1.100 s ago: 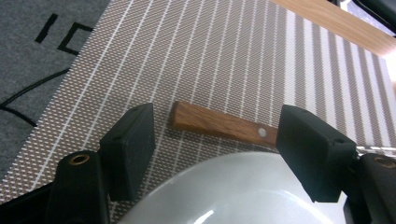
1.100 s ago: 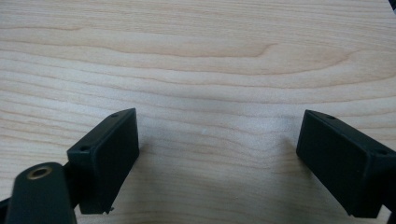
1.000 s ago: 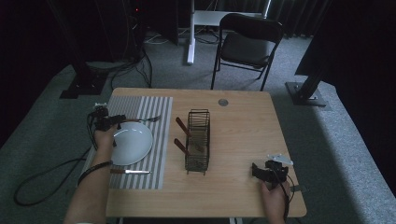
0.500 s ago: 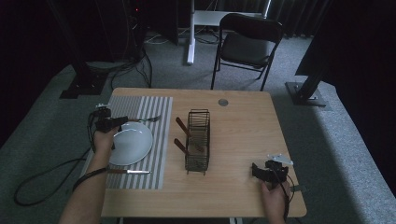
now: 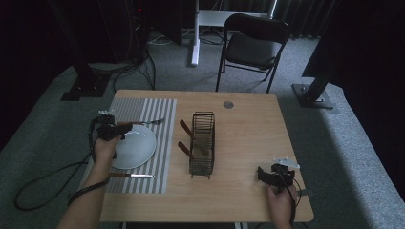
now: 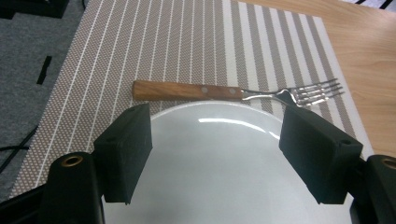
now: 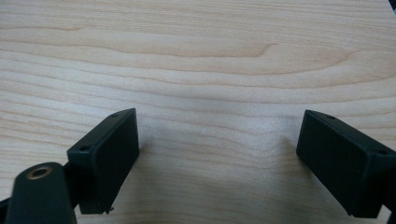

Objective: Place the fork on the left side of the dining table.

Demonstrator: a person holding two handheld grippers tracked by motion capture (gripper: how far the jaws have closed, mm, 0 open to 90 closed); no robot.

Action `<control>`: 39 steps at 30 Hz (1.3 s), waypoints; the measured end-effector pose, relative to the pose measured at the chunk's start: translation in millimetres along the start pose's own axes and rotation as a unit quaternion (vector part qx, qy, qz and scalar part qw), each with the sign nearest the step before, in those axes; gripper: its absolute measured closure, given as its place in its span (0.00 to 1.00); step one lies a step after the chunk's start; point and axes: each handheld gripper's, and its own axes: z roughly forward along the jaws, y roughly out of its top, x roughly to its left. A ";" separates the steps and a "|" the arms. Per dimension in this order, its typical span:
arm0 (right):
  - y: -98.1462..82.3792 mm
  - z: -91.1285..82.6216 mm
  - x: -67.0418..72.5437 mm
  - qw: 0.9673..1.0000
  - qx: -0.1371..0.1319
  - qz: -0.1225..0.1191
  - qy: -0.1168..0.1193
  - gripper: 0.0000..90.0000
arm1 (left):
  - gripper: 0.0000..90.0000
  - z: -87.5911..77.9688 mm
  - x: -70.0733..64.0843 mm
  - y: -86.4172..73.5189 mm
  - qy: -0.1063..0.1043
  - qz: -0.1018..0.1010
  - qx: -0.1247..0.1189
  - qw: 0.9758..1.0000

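The wooden-handled steel fork (image 6: pixel 236 91) is seen lying crosswise just beyond the open, empty left tool (image 6: pixel 215 144), past the round white plate (image 6: pixel 219 163) on the striped placemat (image 6: pixel 187 42).

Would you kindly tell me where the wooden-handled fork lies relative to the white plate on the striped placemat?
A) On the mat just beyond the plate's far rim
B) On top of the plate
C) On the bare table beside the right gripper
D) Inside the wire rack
A: in the left gripper view the fork lies flat on the striped placemat just past the far rim of the plate, not on it.
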 end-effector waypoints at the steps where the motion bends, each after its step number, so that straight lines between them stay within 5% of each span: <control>1: 0.0 0.0 0.0 1.000 0.000 0.000 0.000 0.14 | 0.29 -1.1 -0.5 -0.8 -0.004 0.000 0.001 1.000; 6: 0.0 0.0 0.0 1.000 0.000 0.000 0.000 0.14 | 0.29 -6.4 -3.8 -5.2 0.002 0.028 0.004 1.000; 18: 0.0 0.0 0.0 1.000 0.000 0.000 0.000 0.14 | 0.29 -24.3 -8.6 -26.6 -0.002 0.059 0.004 0.998; 25: 0.0 0.0 0.0 1.000 0.000 0.000 0.000 0.14 | 0.29 -32.8 -4.0 -39.0 -0.015 0.048 -0.003 0.999; 39: 0.1 0.0 0.0 1.000 0.000 0.000 0.000 0.14 | 0.29 -65.3 -6.9 -68.7 -0.035 0.067 -0.023 0.997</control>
